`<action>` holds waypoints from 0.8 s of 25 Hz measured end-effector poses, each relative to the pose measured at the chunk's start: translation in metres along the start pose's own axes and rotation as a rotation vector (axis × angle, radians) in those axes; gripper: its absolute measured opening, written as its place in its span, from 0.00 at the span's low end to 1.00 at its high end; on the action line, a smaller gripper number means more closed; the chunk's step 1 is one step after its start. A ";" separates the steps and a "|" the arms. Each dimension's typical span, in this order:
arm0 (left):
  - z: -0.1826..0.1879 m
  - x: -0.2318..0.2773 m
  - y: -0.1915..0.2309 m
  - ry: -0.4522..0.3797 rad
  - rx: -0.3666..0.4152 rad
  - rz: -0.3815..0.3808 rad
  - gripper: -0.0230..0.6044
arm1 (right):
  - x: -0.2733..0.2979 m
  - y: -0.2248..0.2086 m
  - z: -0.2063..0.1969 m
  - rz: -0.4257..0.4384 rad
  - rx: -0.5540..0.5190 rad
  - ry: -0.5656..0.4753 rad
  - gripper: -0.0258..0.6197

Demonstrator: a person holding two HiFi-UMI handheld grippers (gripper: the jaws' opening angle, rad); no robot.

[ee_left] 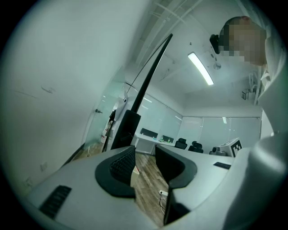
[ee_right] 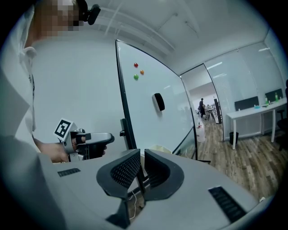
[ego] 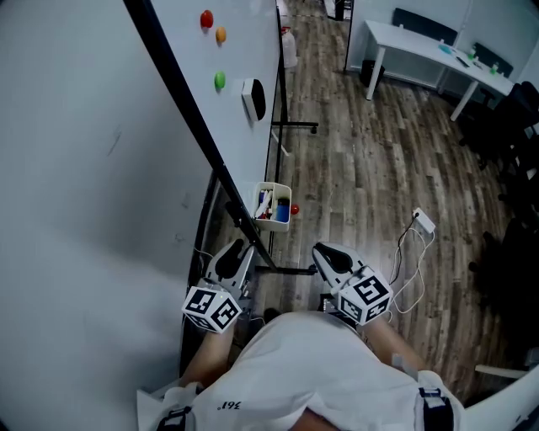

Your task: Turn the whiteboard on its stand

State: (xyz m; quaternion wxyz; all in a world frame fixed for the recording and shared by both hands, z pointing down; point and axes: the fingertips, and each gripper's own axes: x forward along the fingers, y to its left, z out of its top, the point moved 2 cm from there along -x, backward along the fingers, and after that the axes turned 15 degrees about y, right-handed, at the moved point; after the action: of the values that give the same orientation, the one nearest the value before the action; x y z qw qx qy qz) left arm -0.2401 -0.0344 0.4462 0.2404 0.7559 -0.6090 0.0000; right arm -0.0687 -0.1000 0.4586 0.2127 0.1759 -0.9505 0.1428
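Black pads on the left gripper [ego: 236,249] stand clearly apart, and only floor shows between them. The gripper sits on the wall side of the whiteboard's near edge. The right gripper [ego: 322,250] has its jaws a narrow slit apart, and a dark upright of the stand [ee_right: 140,179] shows through the slit. In the head view this gripper lies to the right of that edge and holds nothing.

The whiteboard [ego: 244,42] stands edge-on to the person, with its black-framed near edge rising just ahead of both grippers. To its left the grey wall [ego: 76,210] is close, which leaves only a thin gap. To its right the wood floor [ego: 354,168] lies open, with a power strip [ego: 424,220] and its white cable near the right gripper. A white table [ego: 413,44] stands well beyond.

A marker tray [ego: 271,187] sits by the board's near lower end. On the white face are an eraser [ego: 254,99] and, farther along, a green magnet [ego: 219,81], an orange magnet [ego: 221,34] and a red magnet [ego: 206,18].
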 end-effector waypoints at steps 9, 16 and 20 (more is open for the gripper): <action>0.022 0.004 0.014 -0.015 0.068 0.069 0.29 | 0.005 -0.003 0.001 0.000 0.026 -0.009 0.15; 0.040 0.011 0.021 -0.030 0.117 0.117 0.34 | 0.005 -0.007 -0.004 -0.004 0.043 -0.005 0.15; 0.051 0.016 0.026 -0.047 0.138 0.147 0.36 | 0.006 -0.009 -0.008 -0.009 0.041 0.006 0.15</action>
State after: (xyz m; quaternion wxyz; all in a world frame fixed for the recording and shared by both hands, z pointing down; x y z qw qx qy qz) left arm -0.2751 -0.0718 0.4154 0.1728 0.7239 -0.6666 0.0419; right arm -0.0675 -0.1067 0.4696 0.2123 0.1843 -0.9459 0.1618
